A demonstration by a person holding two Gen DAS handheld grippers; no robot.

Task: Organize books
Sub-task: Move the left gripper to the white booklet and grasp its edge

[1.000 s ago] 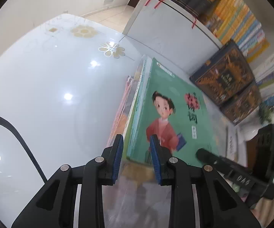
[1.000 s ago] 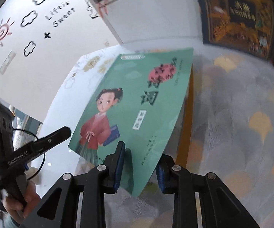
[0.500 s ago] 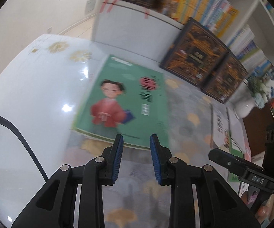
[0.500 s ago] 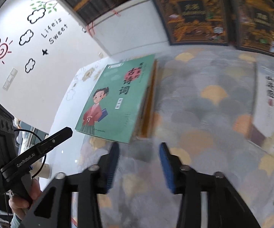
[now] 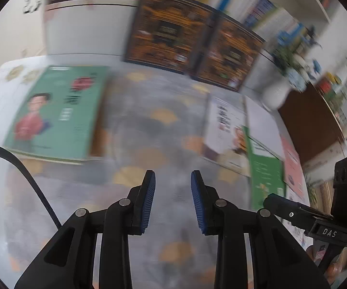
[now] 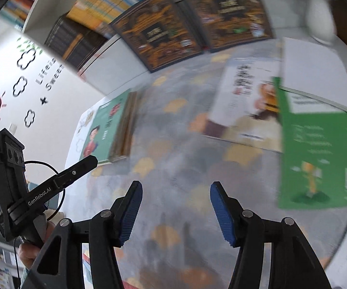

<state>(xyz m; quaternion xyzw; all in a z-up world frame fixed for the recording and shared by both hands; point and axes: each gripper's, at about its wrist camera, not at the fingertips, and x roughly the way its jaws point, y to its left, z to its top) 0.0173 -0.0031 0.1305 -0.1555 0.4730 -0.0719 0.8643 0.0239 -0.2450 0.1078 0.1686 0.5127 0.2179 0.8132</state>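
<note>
Grey patterned tablecloth (image 5: 149, 110) fronted a bookshelf | green picture book (image 5: 55, 113) topped the left stack, flat, face up, long axis toward shelf | white book (image 6: 243, 101) and green booklet (image 6: 318, 154) overlapped right | judged thin, light, floppy; pinch a free edge | left gripper (image 5: 173, 201) narrowly apart, right gripper (image 6: 176, 210) wider; both empty.

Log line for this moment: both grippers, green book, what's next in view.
left gripper: open, empty | right gripper: open, empty | green book: flat atop stack, untouched | loose books: on mat ahead
</note>
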